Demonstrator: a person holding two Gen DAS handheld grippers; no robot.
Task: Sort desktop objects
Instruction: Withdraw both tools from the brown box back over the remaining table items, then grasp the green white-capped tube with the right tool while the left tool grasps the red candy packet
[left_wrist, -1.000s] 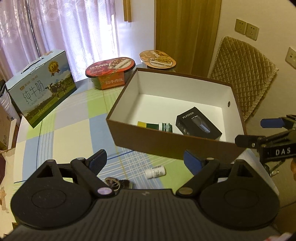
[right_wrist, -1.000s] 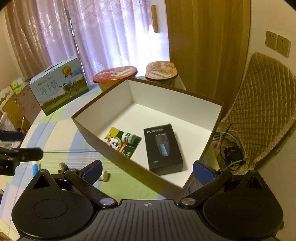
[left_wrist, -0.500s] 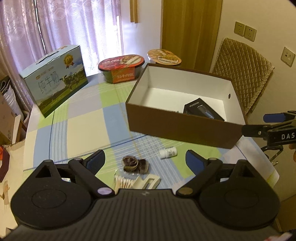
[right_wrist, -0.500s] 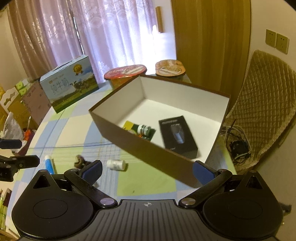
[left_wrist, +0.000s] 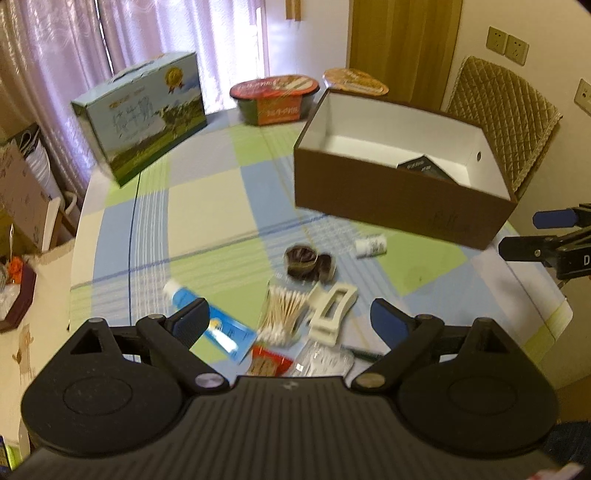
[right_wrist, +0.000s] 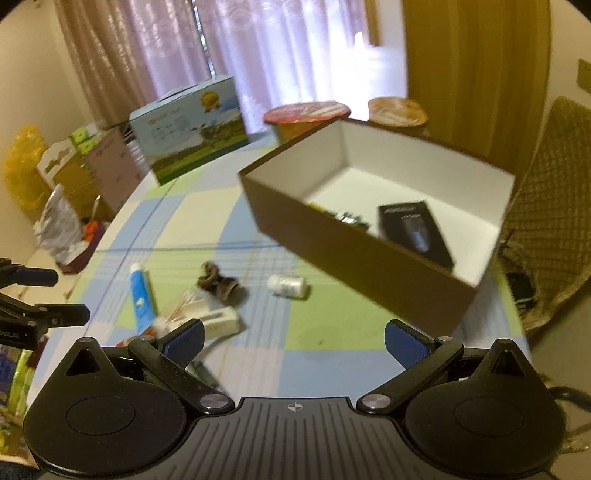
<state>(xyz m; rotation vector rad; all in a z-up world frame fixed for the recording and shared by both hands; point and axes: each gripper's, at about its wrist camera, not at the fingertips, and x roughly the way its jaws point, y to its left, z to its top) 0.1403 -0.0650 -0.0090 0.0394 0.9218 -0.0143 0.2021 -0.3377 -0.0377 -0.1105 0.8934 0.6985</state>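
Observation:
A brown cardboard box (left_wrist: 399, 199) with a white inside stands on the checked tablecloth; it holds a black product box (right_wrist: 415, 230) and a green packet (right_wrist: 349, 218). Loose items lie in front of it: a small white bottle (left_wrist: 370, 246), dark hair ties (left_wrist: 308, 262), cotton swabs (left_wrist: 282, 314), a white hair claw (left_wrist: 330, 312), a blue-and-white tube (left_wrist: 210, 321) and a red packet (left_wrist: 267, 363). My left gripper (left_wrist: 290, 321) is open and empty above these items. My right gripper (right_wrist: 293, 336) is open and empty, before the box's near corner.
A blue milk carton box (left_wrist: 142, 118) stands at the table's far left. Two lidded food bowls (left_wrist: 275, 98) sit behind the brown box. A quilted chair (left_wrist: 502, 118) stands to the right. Bags and cartons (right_wrist: 62, 192) crowd the floor at the left.
Both grippers have pulled back from the box toward the table's near edge, so the loose items now show. Both stay open and empty.

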